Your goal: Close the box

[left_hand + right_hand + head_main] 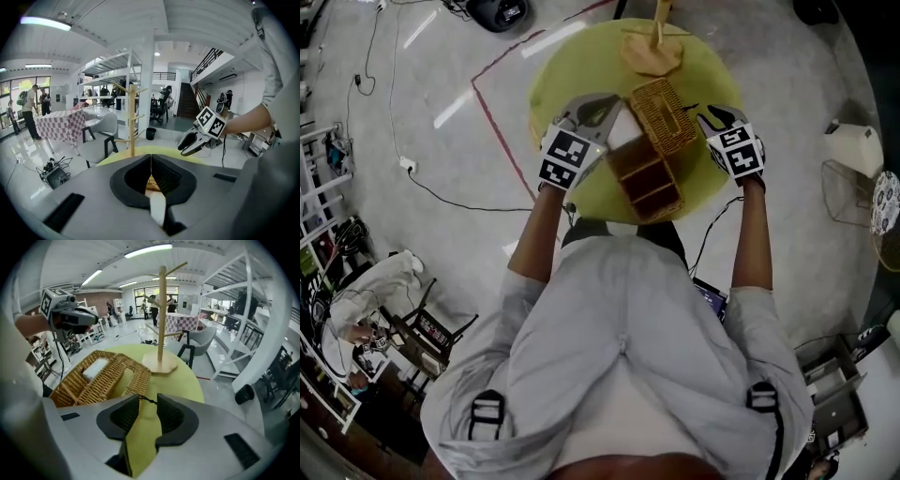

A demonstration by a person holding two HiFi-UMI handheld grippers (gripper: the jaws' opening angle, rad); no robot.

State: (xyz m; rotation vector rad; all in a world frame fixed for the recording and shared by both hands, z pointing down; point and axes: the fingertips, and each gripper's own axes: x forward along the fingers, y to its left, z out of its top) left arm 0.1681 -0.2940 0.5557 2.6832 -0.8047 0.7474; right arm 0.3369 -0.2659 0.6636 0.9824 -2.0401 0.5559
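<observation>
A wicker box point(645, 180) with divided compartments stands on the round yellow-green table point(572, 66). Its wicker lid point(664, 117) is swung back, its rectangular cut-out showing in the right gripper view point(108, 376). My left gripper point(602, 110) is at the box's left edge. In its own view its jaw tips point(151, 159) meet, with wicker and something white behind them. My right gripper point(710, 119) is beside the lid's right edge. Its jaws point(147, 400) stand apart, and a thin dark knotted cord point(143, 401) from the lid stretches across the gap.
A wooden peg stand point(654, 47) rises on the table's far side, just beyond the lid. Cables run over the floor point(412, 169) at left. Chairs, shelving and several people stand farther off in the room.
</observation>
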